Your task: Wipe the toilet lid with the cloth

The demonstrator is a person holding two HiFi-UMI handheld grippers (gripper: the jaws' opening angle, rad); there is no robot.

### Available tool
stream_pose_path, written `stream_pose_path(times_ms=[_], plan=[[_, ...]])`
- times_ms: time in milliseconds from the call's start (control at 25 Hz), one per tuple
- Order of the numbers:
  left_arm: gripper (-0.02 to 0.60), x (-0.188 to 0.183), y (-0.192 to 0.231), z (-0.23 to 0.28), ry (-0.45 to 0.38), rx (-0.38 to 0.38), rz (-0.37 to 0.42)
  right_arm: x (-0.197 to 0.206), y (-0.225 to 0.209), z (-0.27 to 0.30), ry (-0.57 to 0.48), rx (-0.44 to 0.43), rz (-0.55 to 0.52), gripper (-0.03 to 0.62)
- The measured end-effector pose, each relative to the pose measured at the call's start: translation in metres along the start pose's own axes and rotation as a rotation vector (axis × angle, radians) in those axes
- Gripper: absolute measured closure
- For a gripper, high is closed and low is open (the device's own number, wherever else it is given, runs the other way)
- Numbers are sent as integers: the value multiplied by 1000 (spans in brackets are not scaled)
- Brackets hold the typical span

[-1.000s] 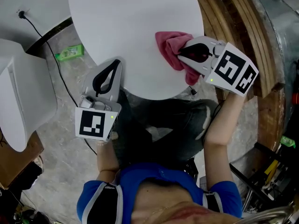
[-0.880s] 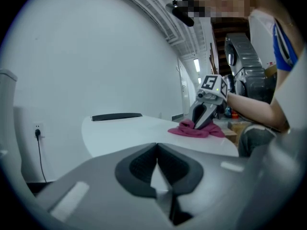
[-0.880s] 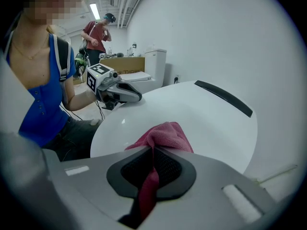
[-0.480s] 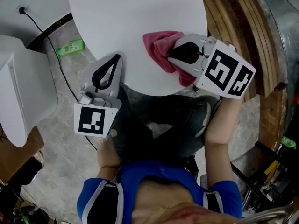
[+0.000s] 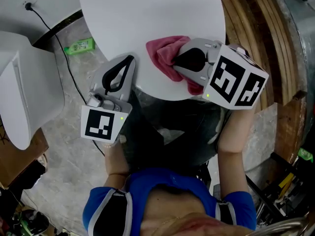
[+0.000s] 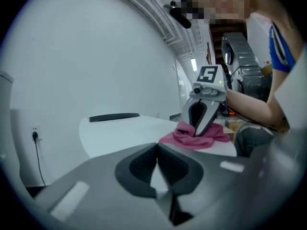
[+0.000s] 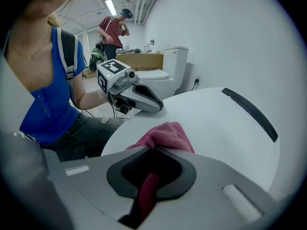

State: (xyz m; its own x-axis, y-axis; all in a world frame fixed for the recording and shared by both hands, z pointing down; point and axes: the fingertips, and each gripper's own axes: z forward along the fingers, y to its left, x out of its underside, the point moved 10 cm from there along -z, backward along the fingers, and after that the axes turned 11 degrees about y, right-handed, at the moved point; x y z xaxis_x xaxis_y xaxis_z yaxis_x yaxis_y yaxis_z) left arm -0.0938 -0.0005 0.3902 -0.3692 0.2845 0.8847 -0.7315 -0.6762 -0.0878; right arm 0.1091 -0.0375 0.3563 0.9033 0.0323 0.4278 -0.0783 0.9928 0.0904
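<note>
Right tool (image 5: 177, 63) clenches the cloth (image 5: 161, 53) on the lid (image 5: 147, 14) near its front edge (left tool (image 5: 129, 59) idles closed, empty); a light pinch could let the cloth slip out mid-wipe.

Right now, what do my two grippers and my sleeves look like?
The left gripper and right gripper are light grey with black teardrop-shaped pad openings. Each carries a white cube with black square markers and a green light. The blue top leaves the forearms uncovered.
</note>
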Motion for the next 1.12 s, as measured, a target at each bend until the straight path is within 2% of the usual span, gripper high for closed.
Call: stream_pose_path(times_ms=[200, 440, 840, 1120], plan=[[578, 2, 3, -5, -6, 39, 4, -17, 5, 8, 14, -7, -54, 582], [578, 7, 9, -13, 8, 1, 10, -34, 11, 16, 21, -18, -126, 582], [578, 17, 8, -14, 5, 26, -29, -56, 16, 26, 48, -48, -176, 582], [578, 20, 13, -24, -7, 0, -56, -73, 20, 33, 41, -58, -215, 582]])
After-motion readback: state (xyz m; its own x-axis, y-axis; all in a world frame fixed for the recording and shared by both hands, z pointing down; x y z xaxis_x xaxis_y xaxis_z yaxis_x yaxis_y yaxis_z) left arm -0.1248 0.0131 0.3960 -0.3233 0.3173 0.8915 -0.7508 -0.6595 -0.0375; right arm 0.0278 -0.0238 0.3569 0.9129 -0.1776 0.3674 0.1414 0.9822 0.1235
